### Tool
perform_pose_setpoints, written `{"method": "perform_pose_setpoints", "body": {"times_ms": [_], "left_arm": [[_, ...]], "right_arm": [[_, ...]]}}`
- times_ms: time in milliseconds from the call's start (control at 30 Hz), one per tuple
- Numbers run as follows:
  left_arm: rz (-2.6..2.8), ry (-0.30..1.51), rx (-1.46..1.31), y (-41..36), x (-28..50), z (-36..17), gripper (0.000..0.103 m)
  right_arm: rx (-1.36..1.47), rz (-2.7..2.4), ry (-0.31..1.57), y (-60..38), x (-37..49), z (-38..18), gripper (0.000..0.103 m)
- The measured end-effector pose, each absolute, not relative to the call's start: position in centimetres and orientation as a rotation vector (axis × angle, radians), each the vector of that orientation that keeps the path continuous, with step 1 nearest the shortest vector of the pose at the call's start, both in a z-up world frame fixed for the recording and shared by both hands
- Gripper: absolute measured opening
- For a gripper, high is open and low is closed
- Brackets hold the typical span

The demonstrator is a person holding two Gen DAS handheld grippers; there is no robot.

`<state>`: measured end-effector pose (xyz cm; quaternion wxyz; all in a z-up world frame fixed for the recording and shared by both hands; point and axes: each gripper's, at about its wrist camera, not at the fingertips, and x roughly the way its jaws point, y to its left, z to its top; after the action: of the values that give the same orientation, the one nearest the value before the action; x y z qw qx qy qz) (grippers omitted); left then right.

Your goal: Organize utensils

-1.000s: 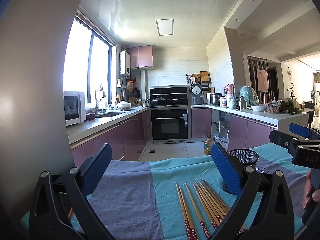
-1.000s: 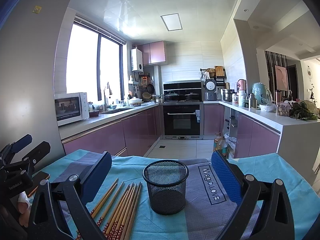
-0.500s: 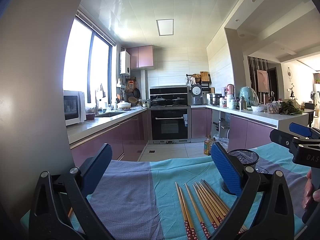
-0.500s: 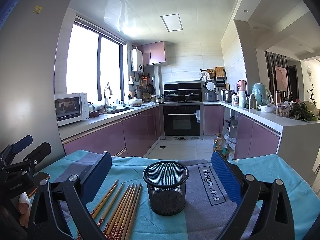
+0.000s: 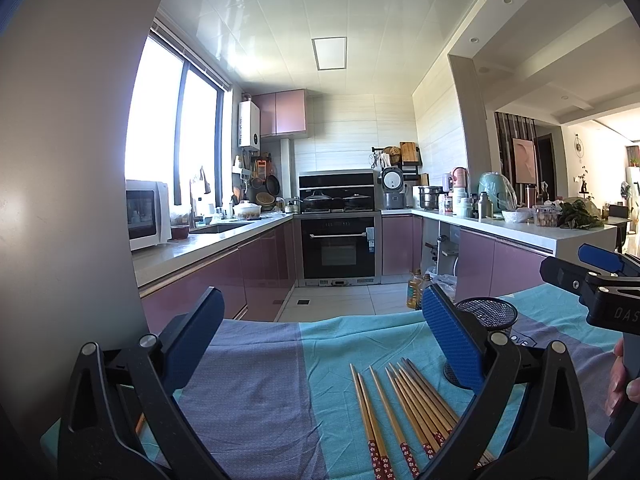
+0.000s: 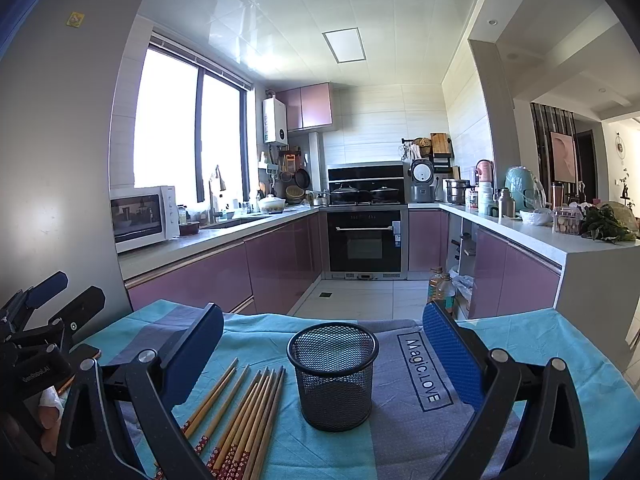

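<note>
The left gripper [image 5: 320, 332] is held with its fingers spread wide and nothing between them; the right gripper [image 6: 322, 344] is likewise wide apart and empty. The chopsticks [image 5: 404, 400] are laid flat on the tablecloth [image 5: 256, 384], seen between the left fingers but toward the right-hand one, their long axis running roughly along the fingers' forward direction, patterned ends nearest the camera. From the right wrist view the same chopsticks [image 6: 248, 408] are found just inside the left-hand finger, while the mesh cup [image 6: 333, 374] is centred between the fingers, upright and apparently empty, just beside the bundle. The left gripper is judged the nearer for a pick, the sticks being reachable by a small rightward shift. In the left view the cup [image 5: 486, 314] is largely hidden behind the right-hand finger; only the right view shows its interior.
</note>
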<state>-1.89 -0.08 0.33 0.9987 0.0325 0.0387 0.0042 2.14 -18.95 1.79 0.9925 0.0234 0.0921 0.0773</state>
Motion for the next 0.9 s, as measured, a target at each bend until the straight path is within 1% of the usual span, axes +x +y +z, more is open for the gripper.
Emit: {"method": "perform_pose_setpoints", "body": {"times_ms": [900], "left_arm": [[0.006, 0.09, 0.064, -0.3, -1.61, -0.17, 0.097]], "right_arm": [[0.051, 0.161, 0.192, -18.84, 2.18, 1.73, 0.097]]}}
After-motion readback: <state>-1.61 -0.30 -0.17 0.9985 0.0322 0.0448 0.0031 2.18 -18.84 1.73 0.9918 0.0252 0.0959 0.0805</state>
